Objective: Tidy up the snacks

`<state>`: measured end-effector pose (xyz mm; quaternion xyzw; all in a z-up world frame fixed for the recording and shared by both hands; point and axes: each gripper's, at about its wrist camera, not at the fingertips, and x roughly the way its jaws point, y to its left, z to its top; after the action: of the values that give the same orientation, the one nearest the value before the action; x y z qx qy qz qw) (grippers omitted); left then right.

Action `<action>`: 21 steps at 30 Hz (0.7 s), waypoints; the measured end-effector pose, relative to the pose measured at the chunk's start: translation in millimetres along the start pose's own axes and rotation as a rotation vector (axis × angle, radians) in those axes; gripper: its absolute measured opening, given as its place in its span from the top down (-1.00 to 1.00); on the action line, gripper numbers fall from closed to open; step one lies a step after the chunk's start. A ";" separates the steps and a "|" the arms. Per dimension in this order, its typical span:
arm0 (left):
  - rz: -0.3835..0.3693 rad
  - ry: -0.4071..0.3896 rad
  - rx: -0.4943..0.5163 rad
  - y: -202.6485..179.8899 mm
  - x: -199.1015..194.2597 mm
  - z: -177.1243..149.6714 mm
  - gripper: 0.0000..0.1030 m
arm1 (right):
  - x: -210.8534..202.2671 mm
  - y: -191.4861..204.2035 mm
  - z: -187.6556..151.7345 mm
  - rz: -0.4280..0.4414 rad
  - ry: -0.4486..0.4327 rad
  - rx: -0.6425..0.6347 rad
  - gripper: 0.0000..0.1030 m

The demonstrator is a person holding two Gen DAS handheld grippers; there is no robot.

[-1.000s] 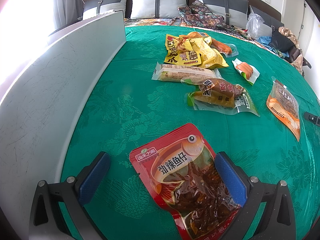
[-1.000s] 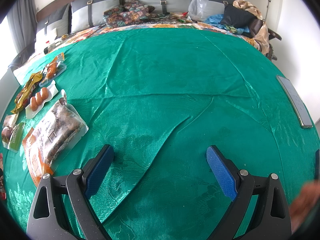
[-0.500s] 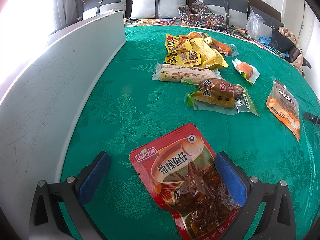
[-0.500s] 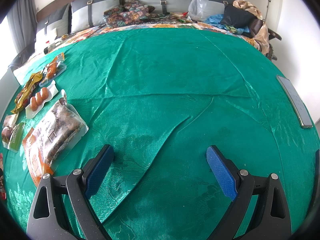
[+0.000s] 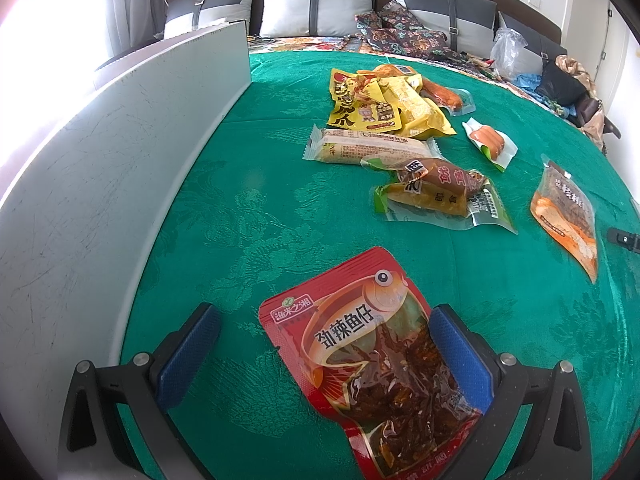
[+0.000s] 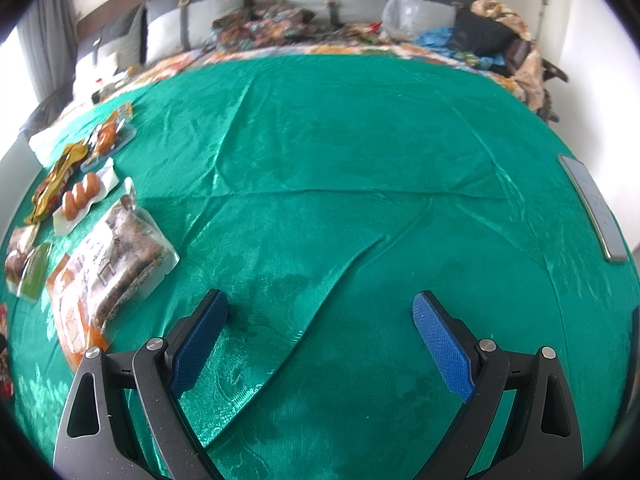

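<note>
My left gripper [image 5: 324,328] is open low over the green cloth, and a red fish-snack pouch [image 5: 372,356] lies flat between its fingers, nearer the right one. Beyond it lie a green-edged meat pack [image 5: 440,196], a long beige wafer pack [image 5: 368,148], yellow packets [image 5: 380,108], a small sausage pack [image 5: 488,142] and an orange jerky pack [image 5: 568,216]. My right gripper [image 6: 320,320] is open above bare wrinkled cloth, holding nothing. In its view the jerky pack [image 6: 108,264], the sausage pack [image 6: 82,196] and the yellow packets [image 6: 56,184] lie at far left.
A white board [image 5: 112,160] stands upright along the left side of the cloth. A grey remote [image 6: 592,208] lies at the right edge of the green cloth [image 6: 340,160]. Pillows [image 5: 320,4], a plastic bag [image 6: 404,8] and clothes are piled at the back.
The right gripper's view has shifted slightly, and a blurred hand seen at its lower right corner one second ago is gone. The left gripper and the snacks have not moved.
</note>
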<state>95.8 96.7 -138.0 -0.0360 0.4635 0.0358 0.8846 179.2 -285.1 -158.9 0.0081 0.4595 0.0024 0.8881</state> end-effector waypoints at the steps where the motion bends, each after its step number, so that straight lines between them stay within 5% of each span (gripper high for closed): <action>1: -0.020 0.029 0.020 0.3 0.8 2.8 -1.00 | -1.6 -2.0 3.6 0.018 0.049 -0.002 -0.81; 6: -0.101 0.142 0.026 -2.8 -7.3 4.6 -0.99 | -17.6 -10.5 9.1 0.266 0.220 0.227 -0.81; 9: -0.076 0.181 0.024 -13.7 -13.4 -4.4 -0.99 | -7.3 21.4 19.1 0.317 0.330 0.303 -0.81; 15: 0.049 0.176 -0.056 -22.7 -9.4 -12.3 -1.00 | 21.4 97.6 52.0 0.139 0.350 0.372 -0.85; 19: 0.057 0.177 -0.063 -24.5 -1.4 -7.7 -1.00 | 33.8 155.3 56.2 -0.039 0.305 0.193 -0.86; 20: 0.049 0.165 -0.067 -22.5 -2.2 -8.2 -0.89 | 33.4 159.1 55.3 -0.034 0.288 0.160 -0.85; 21: 0.045 0.137 -0.069 -19.3 -5.8 -8.6 -0.50 | 32.2 157.7 54.3 -0.022 0.276 0.145 -0.81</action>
<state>87.4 76.5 -137.6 -0.0586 0.5222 0.0690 0.8480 242.7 -127.8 -151.2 0.0665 0.5762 -0.0395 0.8136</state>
